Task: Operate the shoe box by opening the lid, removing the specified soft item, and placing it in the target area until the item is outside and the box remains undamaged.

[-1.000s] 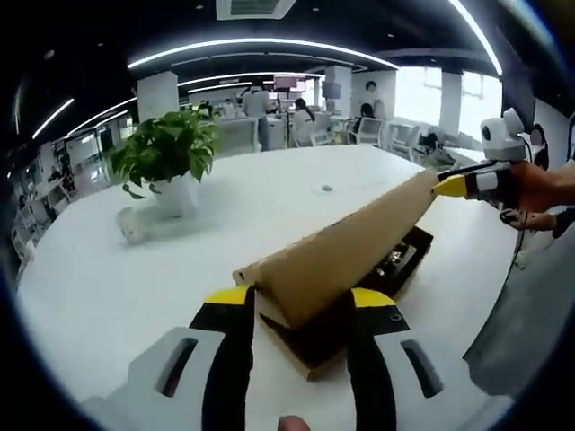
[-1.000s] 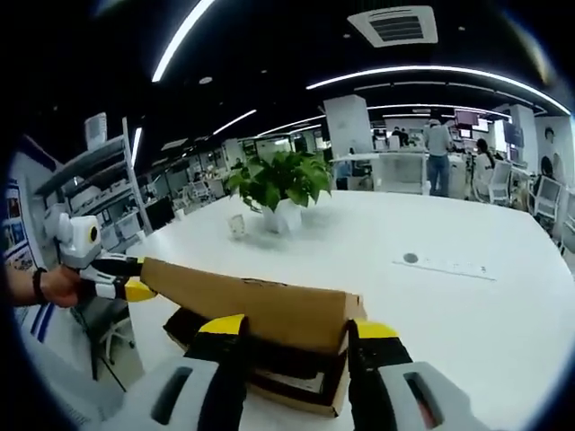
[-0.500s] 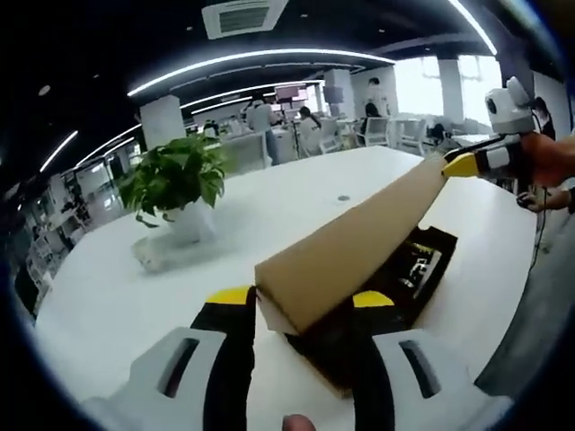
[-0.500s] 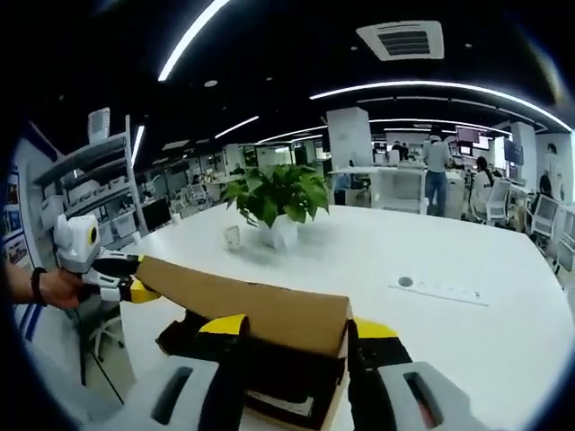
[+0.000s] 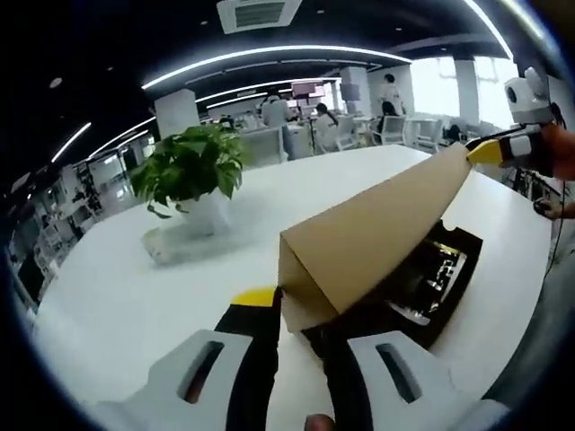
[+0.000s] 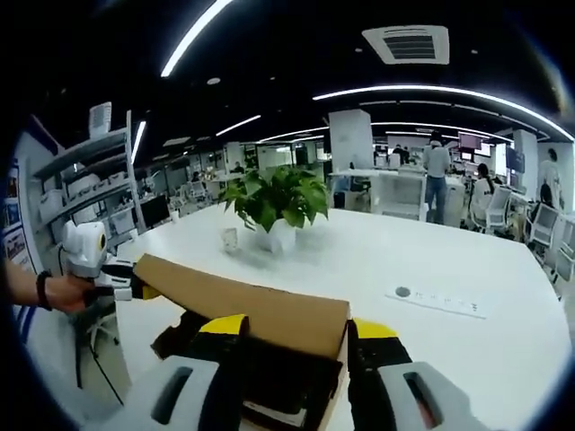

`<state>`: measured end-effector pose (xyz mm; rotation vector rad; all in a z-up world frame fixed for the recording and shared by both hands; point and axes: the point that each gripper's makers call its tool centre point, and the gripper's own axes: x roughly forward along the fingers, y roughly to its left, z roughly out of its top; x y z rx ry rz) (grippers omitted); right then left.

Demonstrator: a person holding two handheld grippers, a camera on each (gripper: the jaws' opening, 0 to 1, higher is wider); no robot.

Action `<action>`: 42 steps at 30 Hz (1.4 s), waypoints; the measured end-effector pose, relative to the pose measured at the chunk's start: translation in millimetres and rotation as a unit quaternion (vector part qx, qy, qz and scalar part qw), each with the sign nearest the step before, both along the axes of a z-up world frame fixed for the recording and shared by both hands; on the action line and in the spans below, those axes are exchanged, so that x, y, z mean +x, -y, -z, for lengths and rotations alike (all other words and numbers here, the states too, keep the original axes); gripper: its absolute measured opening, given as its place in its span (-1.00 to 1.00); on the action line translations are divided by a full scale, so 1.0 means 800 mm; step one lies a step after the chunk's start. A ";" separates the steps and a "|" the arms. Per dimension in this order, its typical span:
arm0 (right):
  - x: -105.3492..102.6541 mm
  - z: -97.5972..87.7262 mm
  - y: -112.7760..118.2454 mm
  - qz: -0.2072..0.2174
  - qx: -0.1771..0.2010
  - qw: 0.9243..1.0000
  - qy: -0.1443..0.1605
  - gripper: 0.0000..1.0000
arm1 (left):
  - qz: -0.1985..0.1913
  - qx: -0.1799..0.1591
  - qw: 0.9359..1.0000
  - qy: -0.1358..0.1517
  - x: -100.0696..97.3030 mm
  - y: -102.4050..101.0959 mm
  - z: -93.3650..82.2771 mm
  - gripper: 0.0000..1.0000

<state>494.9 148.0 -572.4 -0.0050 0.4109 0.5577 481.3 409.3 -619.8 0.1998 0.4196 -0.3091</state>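
We are mid lid-opening: both the left gripper (image 5: 301, 314) and the right gripper (image 6: 292, 328) pinch the cardboard lid (image 5: 377, 229) tilted above the shoe box (image 5: 431, 287) on the table (image 5: 117, 305); next, we judge, it needs lifting clear to reach the contents.

Raised lid (image 5: 377, 235) roofs the box opening (side gap open), plant (image 5: 191, 166) well apart

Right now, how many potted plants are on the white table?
1. The plant stands in a white pot on the table, beyond the lifted lid; in the right gripper view it is the same plant. Others may be hidden behind the lid.
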 end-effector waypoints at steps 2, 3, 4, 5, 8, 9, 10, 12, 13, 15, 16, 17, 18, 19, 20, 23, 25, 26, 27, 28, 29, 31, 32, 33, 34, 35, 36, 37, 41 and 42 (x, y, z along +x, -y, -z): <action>0.001 -0.002 0.000 0.000 0.002 1.000 0.001 -0.19 | -0.006 -0.005 1.000 0.002 0.002 -0.001 -0.002 -0.74; 0.002 -0.002 0.000 -0.001 0.003 1.000 0.002 -0.18 | -0.009 -0.009 1.000 0.004 0.003 -0.002 -0.003 -0.75; 0.002 -0.002 0.000 -0.001 0.003 1.000 0.002 -0.18 | -0.011 -0.009 1.000 0.004 0.003 -0.002 -0.004 -0.77; 0.001 -0.004 -0.001 -0.002 0.005 1.000 0.003 -0.18 | -0.010 -0.011 1.000 0.006 0.004 -0.003 -0.005 -0.78; 0.002 -0.004 -0.001 -0.007 0.004 1.000 0.006 -0.17 | -0.011 -0.011 1.000 0.010 0.006 -0.003 -0.006 -0.79; 0.002 -0.004 -0.001 -0.007 0.004 1.000 0.006 -0.17 | -0.011 -0.011 1.000 0.011 0.006 -0.003 -0.007 -0.79; 0.003 -0.004 -0.002 -0.008 0.006 1.000 0.007 -0.17 | -0.012 -0.012 1.000 0.013 0.007 -0.003 -0.007 -0.80; 0.005 -0.005 -0.001 -0.008 0.007 1.000 0.007 -0.17 | -0.012 -0.012 1.000 0.014 0.008 -0.004 -0.008 -0.80; 0.004 -0.005 -0.002 -0.008 0.009 1.000 0.007 -0.17 | -0.013 -0.013 1.000 0.016 0.009 -0.004 -0.009 -0.81; 0.002 -0.006 -0.003 -0.011 0.007 1.000 0.009 -0.16 | -0.015 -0.013 1.000 0.016 0.010 -0.005 -0.009 -0.82; 0.001 -0.006 -0.002 -0.012 0.007 1.000 0.010 -0.16 | -0.016 -0.012 1.000 0.016 0.010 -0.005 -0.010 -0.82; 0.000 -0.005 -0.001 -0.015 0.006 1.000 0.012 -0.17 | -0.016 -0.012 1.000 0.016 0.011 -0.005 -0.010 -0.82; -0.001 -0.004 -0.001 -0.017 0.008 1.000 0.012 -0.16 | -0.017 -0.012 1.000 0.016 0.011 -0.005 -0.010 -0.82; -0.003 -0.003 0.000 -0.018 0.010 1.000 0.011 -0.17 | -0.017 -0.012 1.000 0.015 0.012 -0.005 -0.011 -0.83; -0.004 -0.003 0.001 -0.019 0.011 1.000 0.012 -0.17 | -0.017 -0.012 1.000 0.015 0.013 -0.005 -0.010 -0.83; -0.012 0.016 0.004 -0.030 -0.018 0.999 -0.002 -0.15 | -0.019 -0.012 1.000 0.014 0.019 -0.006 -0.013 -0.84; -0.013 0.023 0.008 -0.034 -0.041 0.999 -0.002 -0.11 | -0.021 -0.012 1.000 0.014 0.020 -0.007 -0.014 -0.84; -0.010 0.030 0.017 -0.030 -0.074 0.997 -0.001 -0.12 | -0.022 -0.011 1.000 0.013 0.022 -0.007 -0.013 -0.85; -0.008 0.033 0.020 -0.026 -0.082 0.996 -0.004 -0.15 | -0.022 -0.011 1.000 0.013 0.022 -0.008 -0.013 -0.85; -0.004 0.033 0.018 -0.024 -0.074 0.997 -0.003 -0.17 | -0.022 -0.011 1.000 0.012 0.022 -0.008 -0.014 -0.85; -0.002 0.032 0.019 -0.022 -0.069 0.997 -0.004 -0.18 | -0.021 -0.011 1.000 0.012 0.023 -0.008 -0.014 -0.85; 0.004 0.034 0.019 -0.019 -0.067 0.998 -0.007 -0.23 | -0.020 -0.010 1.000 0.012 0.024 -0.008 -0.013 -0.85; 0.006 0.036 0.020 -0.017 -0.072 0.997 -0.007 -0.27 | -0.019 -0.010 1.000 0.011 0.024 -0.008 -0.013 -0.85; 0.010 0.039 0.021 -0.014 -0.077 0.997 -0.009 -0.30 | -0.019 -0.010 1.000 0.011 0.024 -0.009 -0.013 -0.85; 0.012 0.040 0.021 -0.012 -0.078 0.997 -0.010 -0.33 | -0.019 -0.010 1.000 0.011 0.024 -0.008 -0.013 -0.85; 0.018 0.043 0.022 -0.009 -0.077 0.997 -0.013 -0.34 | -0.019 -0.010 1.000 0.010 0.024 -0.008 -0.013 -0.85; 0.022 0.045 0.021 -0.005 -0.076 0.997 -0.016 -0.34 | -0.018 -0.010 1.000 0.010 0.025 -0.009 -0.013 -0.85; 0.024 0.045 0.020 -0.003 -0.076 0.997 -0.016 -0.36 | -0.018 -0.011 1.000 0.009 0.025 -0.009 -0.013 -0.85; 0.040 0.054 0.015 0.002 -0.087 0.996 -0.021 -0.44 | -0.017 -0.011 1.000 0.008 0.027 -0.008 -0.014 -0.85; 0.043 0.056 0.015 0.003 -0.088 0.996 -0.024 -0.46 | -0.016 -0.011 1.000 0.008 0.027 -0.008 -0.014 -0.86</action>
